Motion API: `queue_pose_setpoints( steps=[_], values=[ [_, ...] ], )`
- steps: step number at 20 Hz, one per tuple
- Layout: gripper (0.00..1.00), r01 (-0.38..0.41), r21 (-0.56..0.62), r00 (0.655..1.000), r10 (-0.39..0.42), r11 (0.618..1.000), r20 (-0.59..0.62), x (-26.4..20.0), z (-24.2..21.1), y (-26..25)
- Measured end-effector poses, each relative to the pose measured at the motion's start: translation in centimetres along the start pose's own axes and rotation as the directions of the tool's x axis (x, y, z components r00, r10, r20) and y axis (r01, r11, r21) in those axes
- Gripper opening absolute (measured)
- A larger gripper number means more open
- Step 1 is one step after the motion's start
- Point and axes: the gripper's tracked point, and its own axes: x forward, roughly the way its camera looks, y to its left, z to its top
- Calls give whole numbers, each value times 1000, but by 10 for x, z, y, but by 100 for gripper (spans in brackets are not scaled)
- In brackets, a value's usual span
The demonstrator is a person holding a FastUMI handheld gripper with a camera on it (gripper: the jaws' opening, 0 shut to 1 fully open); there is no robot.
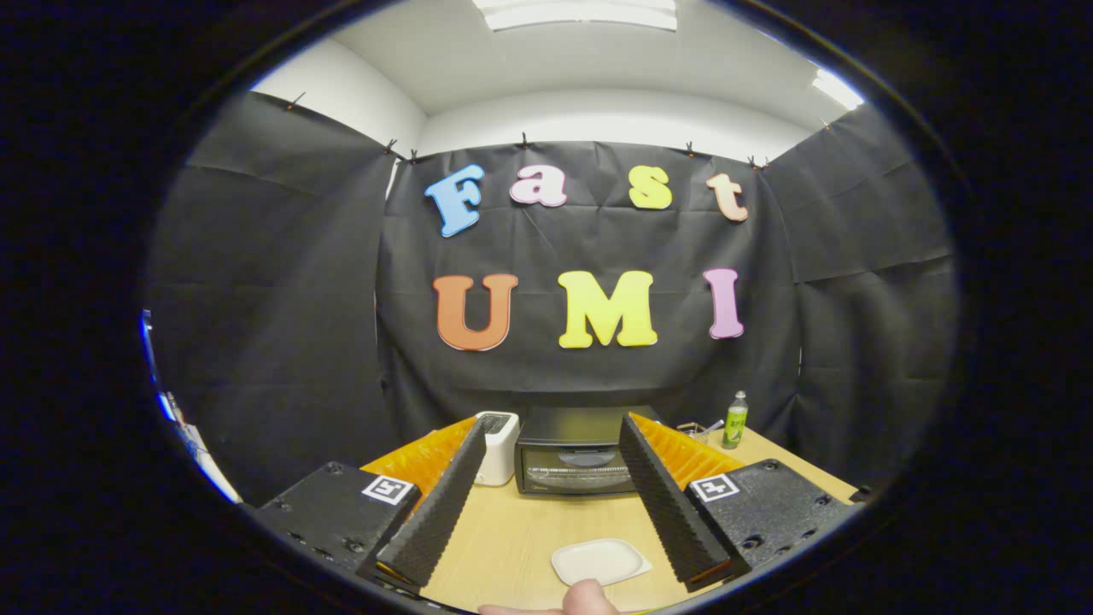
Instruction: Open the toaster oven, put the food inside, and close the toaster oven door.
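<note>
your tongs [555, 444] are spread wide, nothing pinched between them, both fingers [435, 504] raised above the wooden surface [512, 530] and pointing at the back of the booth. the toaster oven [570, 457] sits at the far end of the surface, right between the two fingertips and just beyond them, door shut, glass front facing you. a white toaster [498, 446] stands just beside the oven on its left, touching or nearly touching, can't tell which. right of the oven, behind your right finger, there's a green bottle [734, 420] upright near the back corner, and a small clear container [693, 431] with something sticking out of it next to it, too small to make out. a white plate [599, 561] lies flat on the surface between your fingers, close to you, well apart from the oven. something pale and rounded [585, 596] sits at the near edge just in front of the plate, could be food or a fingertip, can't tell.
</note>
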Motion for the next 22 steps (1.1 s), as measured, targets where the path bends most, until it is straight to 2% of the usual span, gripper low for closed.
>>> queue_pose_setpoints(
  steps=[6,10,22],
  values=[
    [100,21,41,1000,-20,999,-12,4,-4,-8],
    [100,-4,12,1000,5,1000,-24,5,-7,-1],
    [100,25,-7,1000,-25,1000,4,5,0,-3]
  ],
)
